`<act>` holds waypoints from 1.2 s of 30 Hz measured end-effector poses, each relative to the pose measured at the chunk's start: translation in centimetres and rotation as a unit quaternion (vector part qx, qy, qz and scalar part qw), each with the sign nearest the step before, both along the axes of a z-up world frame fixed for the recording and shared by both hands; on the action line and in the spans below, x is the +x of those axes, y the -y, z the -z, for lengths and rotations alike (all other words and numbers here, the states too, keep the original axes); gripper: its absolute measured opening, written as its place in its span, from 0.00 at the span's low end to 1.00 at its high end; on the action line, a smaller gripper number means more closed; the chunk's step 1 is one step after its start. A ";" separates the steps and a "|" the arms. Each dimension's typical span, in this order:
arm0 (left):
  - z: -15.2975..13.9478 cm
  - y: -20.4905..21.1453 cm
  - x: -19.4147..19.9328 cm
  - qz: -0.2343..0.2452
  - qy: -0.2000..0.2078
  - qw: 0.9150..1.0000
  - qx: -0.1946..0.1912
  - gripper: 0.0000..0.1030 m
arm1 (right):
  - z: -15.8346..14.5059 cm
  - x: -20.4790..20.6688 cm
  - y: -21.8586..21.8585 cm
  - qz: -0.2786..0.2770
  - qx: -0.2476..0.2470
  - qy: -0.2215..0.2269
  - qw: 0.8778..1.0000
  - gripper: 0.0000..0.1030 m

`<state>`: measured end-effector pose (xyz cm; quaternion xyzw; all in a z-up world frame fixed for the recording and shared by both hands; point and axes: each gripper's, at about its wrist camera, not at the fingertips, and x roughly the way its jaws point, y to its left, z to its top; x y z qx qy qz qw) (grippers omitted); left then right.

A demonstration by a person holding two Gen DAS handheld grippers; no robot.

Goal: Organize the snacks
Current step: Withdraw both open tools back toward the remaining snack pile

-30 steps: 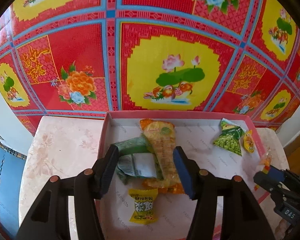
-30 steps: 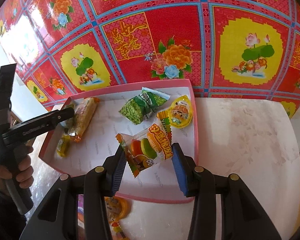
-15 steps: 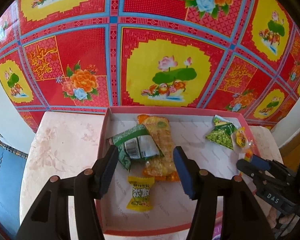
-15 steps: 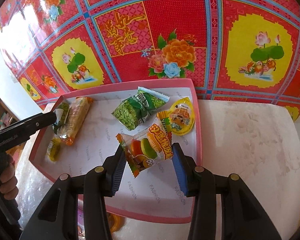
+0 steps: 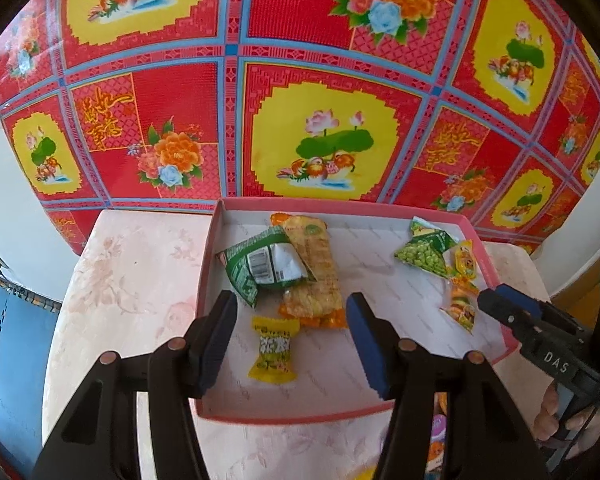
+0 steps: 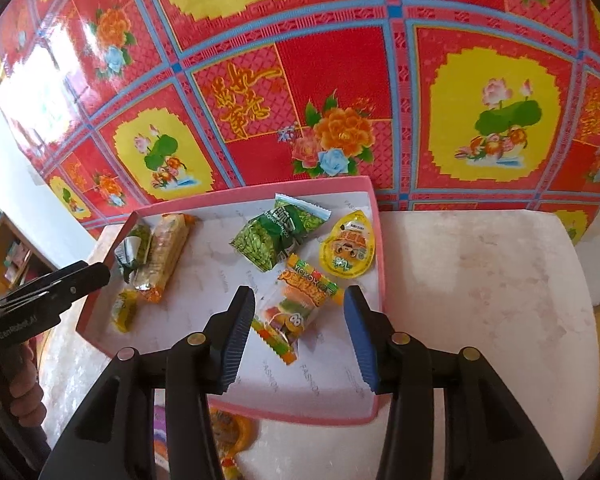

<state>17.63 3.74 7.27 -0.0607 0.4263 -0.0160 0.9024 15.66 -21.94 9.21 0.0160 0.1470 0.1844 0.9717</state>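
Note:
A pink tray holds several snacks. In the left wrist view a green packet leans on an orange cracker pack, with a small yellow candy in front. My left gripper is open and empty above the candy. In the right wrist view my right gripper is open, and a fruit gummy packet lies in the tray between its jaws. A green pea packet and a yellow jelly cup lie behind it.
The tray sits on a pale marbled table against a red and yellow flowered wall covering. More snacks lie on the table in front of the tray. The table's left edge drops to a blue floor.
My right gripper opened and let the gummy packet drop into the tray. My left gripper drew back from the green packet and cracker pack, open throughout.

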 end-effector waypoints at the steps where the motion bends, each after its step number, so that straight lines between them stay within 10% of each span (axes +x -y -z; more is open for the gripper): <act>1: 0.0 0.1 -0.2 0.000 0.000 1.000 -0.001 0.58 | 0.0 -0.4 0.2 -0.001 0.001 0.001 1.000 0.46; 36: -0.2 1.4 -10.6 0.001 -0.018 0.999 -0.040 0.58 | 5.3 -10.1 2.1 0.012 0.023 -0.027 0.999 0.46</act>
